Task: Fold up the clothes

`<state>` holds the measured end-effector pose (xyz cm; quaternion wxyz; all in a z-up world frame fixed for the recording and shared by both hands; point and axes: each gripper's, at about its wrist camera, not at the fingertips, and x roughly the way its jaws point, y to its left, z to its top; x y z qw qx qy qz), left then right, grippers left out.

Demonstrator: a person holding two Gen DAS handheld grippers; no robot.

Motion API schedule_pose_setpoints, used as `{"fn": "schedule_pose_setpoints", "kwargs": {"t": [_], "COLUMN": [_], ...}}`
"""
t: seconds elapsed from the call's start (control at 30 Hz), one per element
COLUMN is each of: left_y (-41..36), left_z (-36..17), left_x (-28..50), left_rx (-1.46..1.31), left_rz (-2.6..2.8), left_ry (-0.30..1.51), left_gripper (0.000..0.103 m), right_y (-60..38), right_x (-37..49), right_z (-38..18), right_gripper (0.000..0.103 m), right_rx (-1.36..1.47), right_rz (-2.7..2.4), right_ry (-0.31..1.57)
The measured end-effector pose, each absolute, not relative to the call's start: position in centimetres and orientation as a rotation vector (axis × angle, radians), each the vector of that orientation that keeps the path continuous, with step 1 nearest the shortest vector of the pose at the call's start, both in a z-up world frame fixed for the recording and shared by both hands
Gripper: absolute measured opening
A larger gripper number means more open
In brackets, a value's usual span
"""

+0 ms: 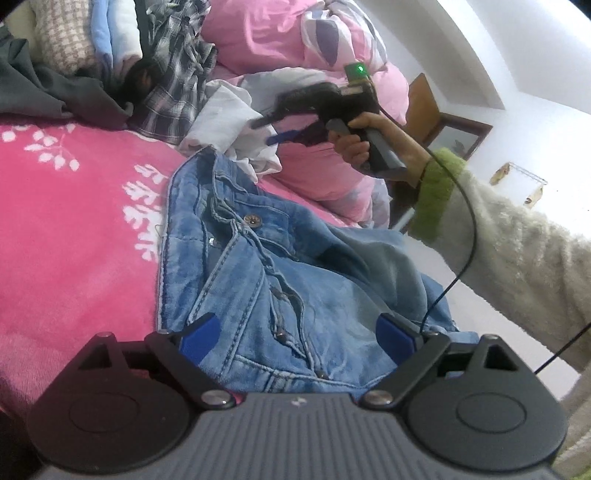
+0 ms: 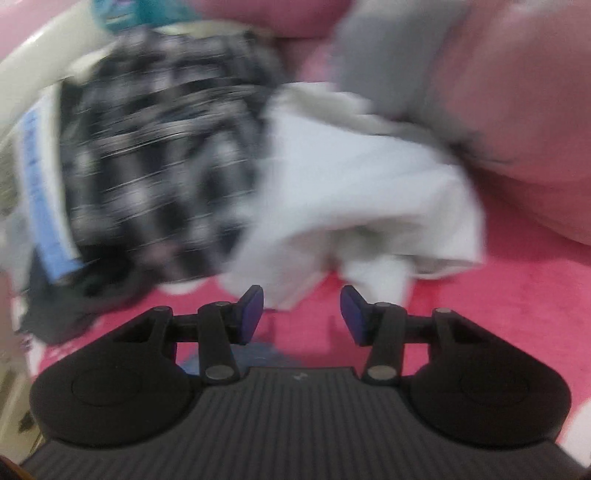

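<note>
Blue denim jeans (image 1: 288, 258) lie crumpled on the pink blanket (image 1: 66, 221), waistband and button facing up. My left gripper (image 1: 297, 336) hangs low over them, open, with its blue pads spread wide to either side of the fly. My right gripper (image 1: 266, 131) is held up by a hand over a white garment (image 1: 221, 118). The right wrist view is blurred. There the right gripper (image 2: 302, 314) is open with nothing between its pads, and the white garment (image 2: 351, 184) and a plaid shirt (image 2: 155, 155) lie below it.
The plaid shirt (image 1: 173, 74) and a dark grey garment (image 1: 44, 88) are heaped at the back left, in front of stacked folded clothes (image 1: 103, 40). A pink duvet (image 1: 258, 33) is bunched at the back. A person's fuzzy white sleeve (image 1: 517, 251) and a black cable cross the right.
</note>
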<state>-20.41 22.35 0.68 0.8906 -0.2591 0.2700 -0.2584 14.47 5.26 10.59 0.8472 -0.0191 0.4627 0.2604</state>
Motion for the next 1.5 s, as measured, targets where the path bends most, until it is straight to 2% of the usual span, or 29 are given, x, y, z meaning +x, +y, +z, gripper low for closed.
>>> {"fn": "schedule_pose_setpoints", "kwargs": {"t": [0.03,0.13,0.27,0.4,0.5,0.6,0.63,0.67,0.7,0.77,0.9,0.93,1.1,1.2,1.37,1.5], "left_y": [22.2,21.8,21.7,21.9,22.1,22.2,22.2,22.2,22.2,22.1,21.6,21.5,21.8,21.9,21.9,22.2], "left_z": [0.7,0.7,0.3,0.3,0.2,0.4,0.5,0.7,0.9,1.6,2.8,3.0,2.9,2.3,1.2,0.3], "left_x": [-20.4,-20.2,-20.1,-19.9,-19.8,-19.9,-20.0,-20.2,-20.4,-21.2,-23.6,-24.1,-25.8,-25.5,-24.1,-23.3], "left_rx": [-0.529,-0.500,-0.471,-0.476,-0.493,-0.508,-0.516,-0.523,-0.529,-0.522,-0.494,-0.488,-0.460,-0.466,-0.498,-0.514], "left_rz": [-0.535,-0.534,-0.550,-0.563,-0.564,-0.554,-0.539,-0.526,-0.512,-0.498,-0.482,-0.468,-0.374,-0.334,-0.296,-0.292], "left_ry": [0.558,0.547,0.525,0.520,0.519,0.519,0.519,0.518,0.517,0.500,0.467,0.476,0.547,0.591,0.641,0.626], "left_gripper": [0.093,0.093,0.094,0.094,0.094,0.094,0.094,0.094,0.094,0.094,0.094,0.094,0.094,0.093,0.079,0.072], "right_y": [6.2,9.1,11.4,8.1,5.7,3.7,3.1,2.4,1.7,0.3,-2.1,-2.5,-2.9,-3.6,-4.5,-4.5], "right_x": [15.3,18.0,22.4,26.5,26.3,23.4,22.0,20.5,18.9,15.9,11.3,10.5,9.4,10.7,13.8,14.1], "right_z": [10.0,6.9,1.7,1.8,2.9,4.4,5.1,5.8,6.4,7.4,7.9,7.9,5.7,4.2,1.6,0.7], "right_gripper": [0.042,0.017,0.002,0.000,0.000,0.005,0.011,0.022,0.028,0.057,0.074,0.081,0.083,0.084,0.084,0.081], "right_rx": [-0.048,-0.103,-0.155,0.045,0.097,0.085,0.064,0.040,0.016,-0.039,-0.172,-0.201,-0.267,-0.195,-0.044,-0.015], "right_rz": [0.583,0.634,0.557,0.428,0.345,0.408,0.433,0.464,0.496,0.558,0.672,0.692,0.714,0.690,0.646,0.683], "right_ry": [0.975,1.033,1.085,1.005,0.968,0.971,0.967,0.966,0.967,0.971,0.955,0.952,0.947,0.962,1.014,1.028]}}
